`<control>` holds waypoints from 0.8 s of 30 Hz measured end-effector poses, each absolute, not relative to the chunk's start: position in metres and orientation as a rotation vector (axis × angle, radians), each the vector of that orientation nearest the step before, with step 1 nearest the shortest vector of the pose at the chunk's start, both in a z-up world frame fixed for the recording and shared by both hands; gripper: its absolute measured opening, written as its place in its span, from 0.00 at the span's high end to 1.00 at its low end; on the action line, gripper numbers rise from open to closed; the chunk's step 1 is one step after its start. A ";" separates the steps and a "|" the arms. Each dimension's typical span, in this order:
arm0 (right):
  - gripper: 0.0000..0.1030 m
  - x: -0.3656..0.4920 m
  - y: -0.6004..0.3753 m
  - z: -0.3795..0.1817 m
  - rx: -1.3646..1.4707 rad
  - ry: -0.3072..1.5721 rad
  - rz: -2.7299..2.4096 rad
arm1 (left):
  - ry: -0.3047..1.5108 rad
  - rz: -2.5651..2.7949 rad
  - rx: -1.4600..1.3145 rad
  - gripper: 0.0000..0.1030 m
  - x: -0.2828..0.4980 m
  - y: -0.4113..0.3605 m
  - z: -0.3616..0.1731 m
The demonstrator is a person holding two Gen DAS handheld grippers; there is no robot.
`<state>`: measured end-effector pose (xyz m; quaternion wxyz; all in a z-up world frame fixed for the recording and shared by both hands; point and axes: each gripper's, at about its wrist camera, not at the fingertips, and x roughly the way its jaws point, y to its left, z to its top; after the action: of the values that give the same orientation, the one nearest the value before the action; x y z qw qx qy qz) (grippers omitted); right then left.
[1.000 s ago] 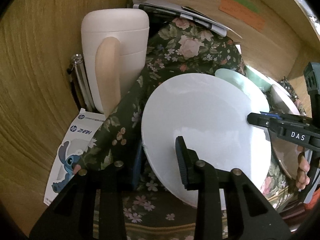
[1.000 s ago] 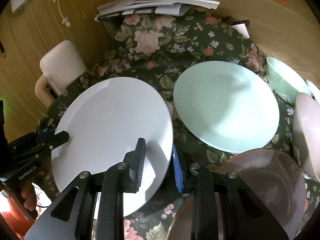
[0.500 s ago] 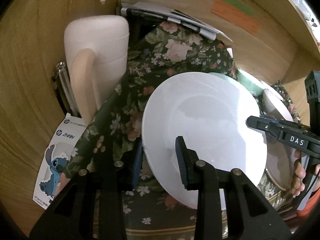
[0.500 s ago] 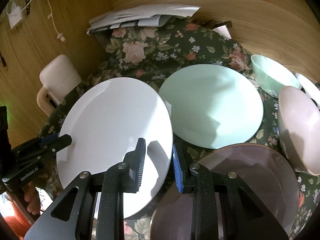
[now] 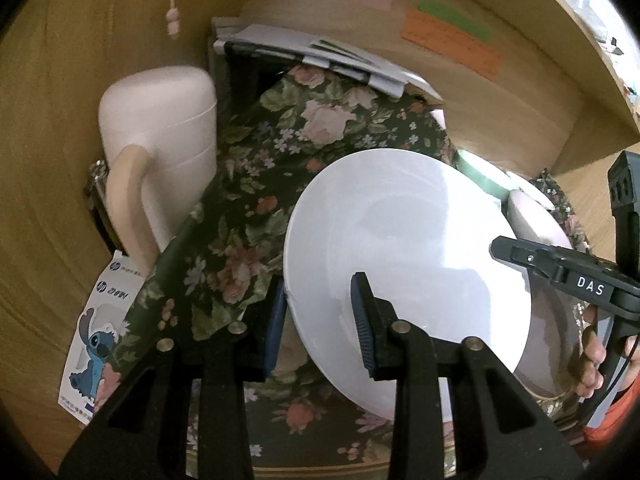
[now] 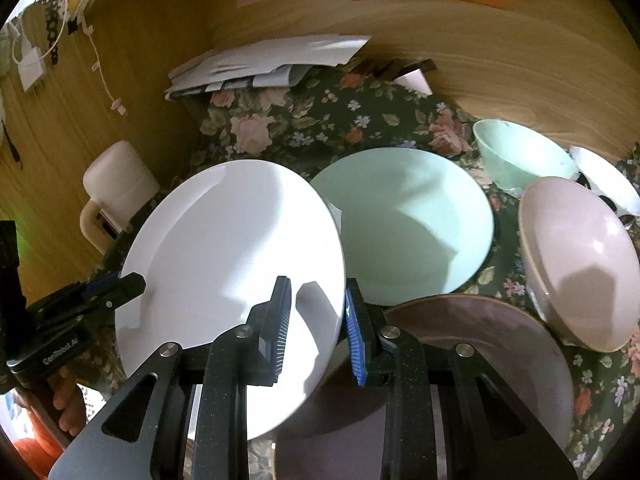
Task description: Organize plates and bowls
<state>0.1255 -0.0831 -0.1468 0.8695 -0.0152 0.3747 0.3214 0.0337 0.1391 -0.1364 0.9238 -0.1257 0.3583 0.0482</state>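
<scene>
A white plate (image 5: pixel 400 240) (image 6: pixel 224 248) hangs tilted above the floral cloth (image 5: pixel 256 208). My left gripper (image 5: pixel 319 292) is shut on its left rim, and my right gripper (image 6: pixel 316 292) is shut on the opposite rim. Each gripper shows in the other's view, the right gripper (image 5: pixel 500 250) and the left gripper (image 6: pixel 132 282). On the cloth to the right lie a mint plate (image 6: pixel 408 220), a brown plate (image 6: pixel 480 352), a pink bowl (image 6: pixel 580 256), a mint bowl (image 6: pixel 516 156) and a white bowl (image 6: pixel 604 176).
A white jug (image 5: pixel 160 128) with a beige handle stands at the left against the wooden wall. A stack of papers (image 5: pixel 312 52) lies at the back. A cartoon card (image 5: pixel 96 332) leans by the jug. Wooden walls with sticky notes (image 5: pixel 452 44) close in the nook.
Both grippers have risen and drawn back with the white plate between them. The plate now stands higher over the cloth, and more of the nook shows.
</scene>
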 end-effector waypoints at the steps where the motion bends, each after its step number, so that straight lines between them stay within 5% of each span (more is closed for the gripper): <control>1: 0.77 0.126 -0.086 -0.146 -0.028 0.783 0.669 | 0.733 0.095 -0.254 0.69 0.034 0.137 -0.135; 24: 0.77 0.123 -0.168 -0.155 0.058 0.796 0.568 | 0.741 -0.027 -0.225 0.69 0.052 0.068 -0.128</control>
<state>0.1231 -0.1684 -0.1555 0.8825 0.0279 0.3821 0.2730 0.0515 0.0679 -0.1283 0.9259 -0.1095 0.3614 -0.0129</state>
